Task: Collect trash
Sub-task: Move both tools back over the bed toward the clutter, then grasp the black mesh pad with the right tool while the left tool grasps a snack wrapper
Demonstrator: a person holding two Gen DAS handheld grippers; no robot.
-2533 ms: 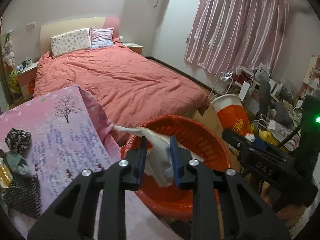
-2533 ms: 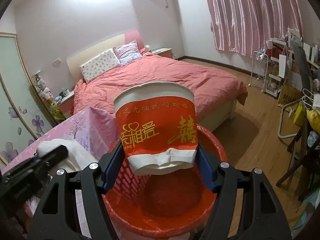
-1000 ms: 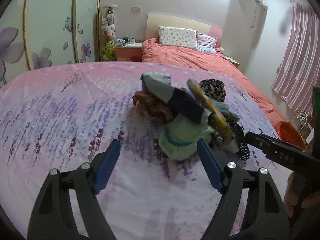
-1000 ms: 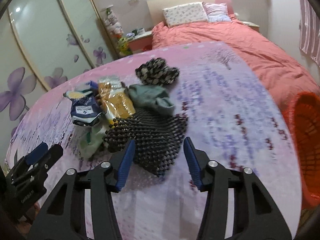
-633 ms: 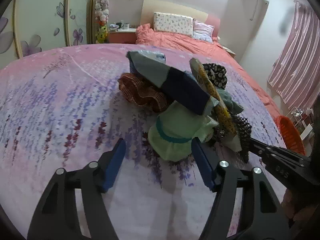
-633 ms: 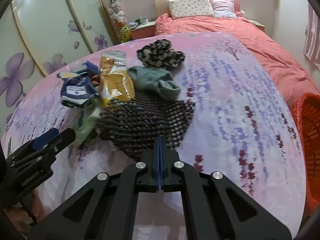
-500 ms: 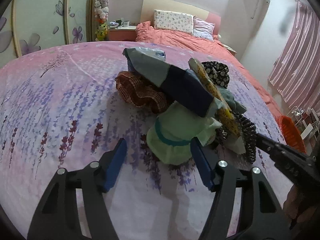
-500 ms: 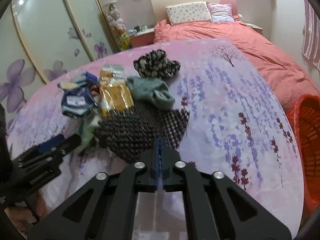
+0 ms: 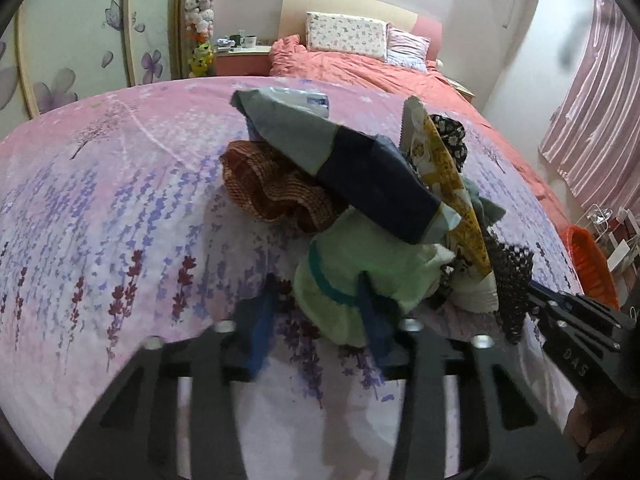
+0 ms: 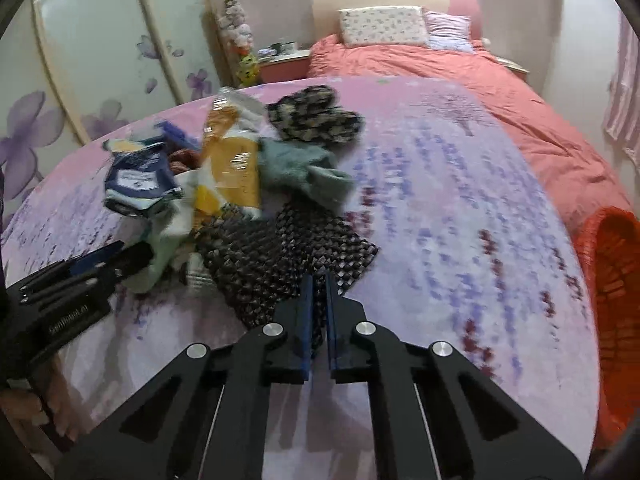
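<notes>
- The left claw (image 9: 316, 320) is closing its jaws around the near edge of the pale green cloth (image 9: 360, 268); the blur is hiding whether the pads are pressing on it yet.
- The right claw (image 10: 316, 312) is sitting narrow, pinching the near edge of the black mesh netting (image 10: 280, 256).
- The heap of trash is lying in the middle of the table (image 10: 460, 200), which is wearing a pink flowered cover: a dark blue packet (image 10: 138, 178), a yellow snack bag (image 10: 232, 168), a grey-green sock (image 10: 304, 168) and a black patterned cloth (image 10: 316, 114), all touching or overlapping.
- A brown woven piece (image 9: 272, 188) is lying under the blue packet.
- The red basket (image 10: 612, 280) is standing beyond the table's right edge, well apart from the heap.
- Judging by the pile on the table, most of the collecting is remaining; both claws seem to be starting a fresh pick.
</notes>
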